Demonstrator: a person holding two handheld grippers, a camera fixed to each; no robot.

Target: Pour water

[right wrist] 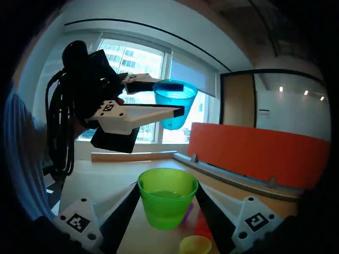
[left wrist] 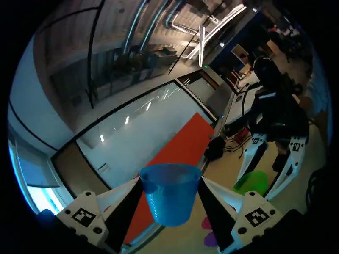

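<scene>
The blue cup point(left wrist: 170, 192) stands upright, pinched between the fingers of the left gripper point(left wrist: 170, 185) and held high. The green cup point(right wrist: 167, 197), with some water in it, is clamped in the right gripper point(right wrist: 168, 189) low over the surface point(right wrist: 106, 182), below the blue one. I'd tip blue down toward it.

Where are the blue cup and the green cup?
The translucent blue plastic cup point(left wrist: 170, 198), left gripper view: its front wall.
The translucent green plastic cup point(right wrist: 167, 206), right gripper view: its front wall.
</scene>
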